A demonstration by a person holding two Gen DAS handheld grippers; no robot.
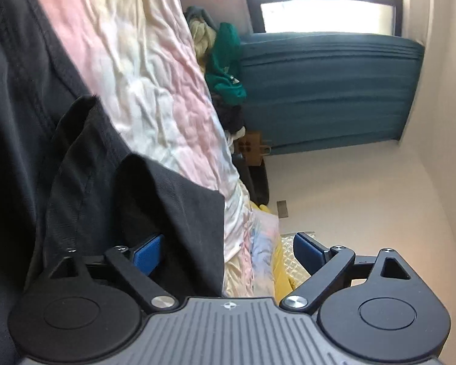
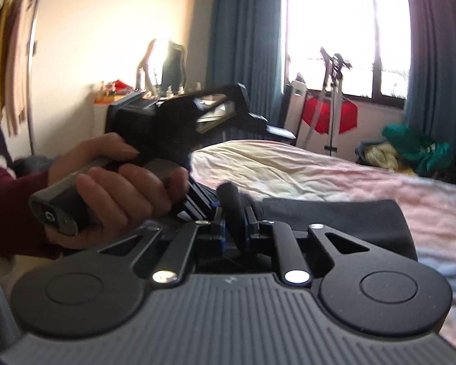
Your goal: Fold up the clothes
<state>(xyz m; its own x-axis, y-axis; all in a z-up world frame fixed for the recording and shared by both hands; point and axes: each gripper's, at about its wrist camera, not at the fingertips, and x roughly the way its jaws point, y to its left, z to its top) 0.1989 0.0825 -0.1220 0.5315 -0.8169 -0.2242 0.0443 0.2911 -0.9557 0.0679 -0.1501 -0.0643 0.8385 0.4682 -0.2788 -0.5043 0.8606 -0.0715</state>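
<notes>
The right gripper pinches a fold of the black garment on the bed. The left gripper, nearer its loose edge, gapes wide, one pad tucked under the cloth, gripping nothing

Bed wide open past black garment. Left hand crowds right gripper on that side. Clothes pile blocks far edge, stand behind.

left gripper is rolled on its side, blue pads spread wide apart. right gripper has its jaws pinched nearly together. left hand, dark red sleeve, wraps the other handle.
</notes>
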